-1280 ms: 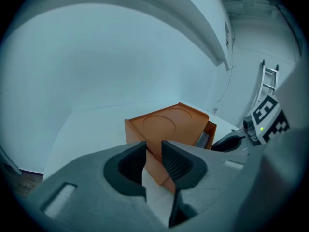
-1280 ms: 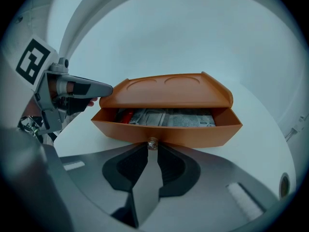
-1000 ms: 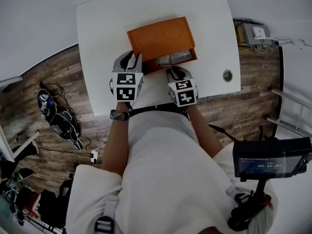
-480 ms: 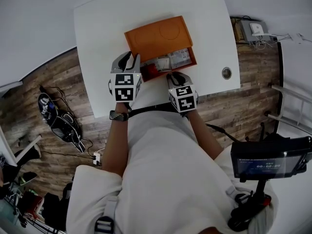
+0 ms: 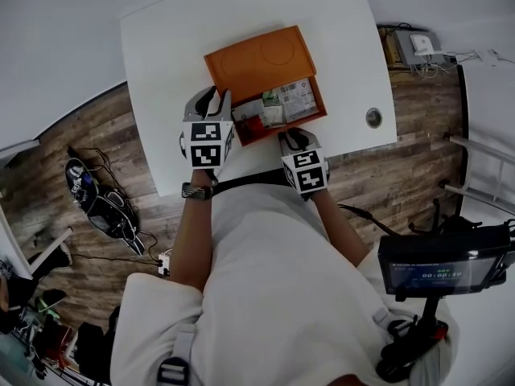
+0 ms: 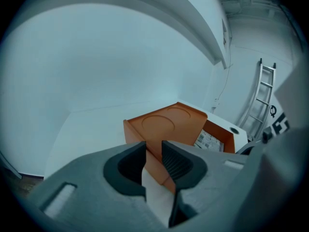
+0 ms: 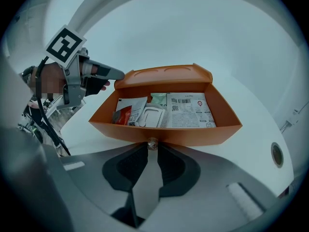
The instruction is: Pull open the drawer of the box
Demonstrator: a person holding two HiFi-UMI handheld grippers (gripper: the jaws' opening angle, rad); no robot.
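Table (image 5: 161, 71): white, across the upper middle of the head view, carrying the box.
Box (image 5: 257, 59): orange, at upper centre of the table, two round embossed rings on top.
Drawer (image 7: 193, 133): slid well out from the box's lower edge, standing open.
Left claw (image 6: 153, 153): jaws a narrow slit apart, clamping nothing, tips at the box's lower left corner.
Right claw (image 7: 151, 151): closed on the knob at the drawer front.
Packets (image 7: 186, 111): printed sachets and leaflets, lying flat in the drawer.
Knob (image 7: 152, 143): small, metallic, centre of the drawer front.
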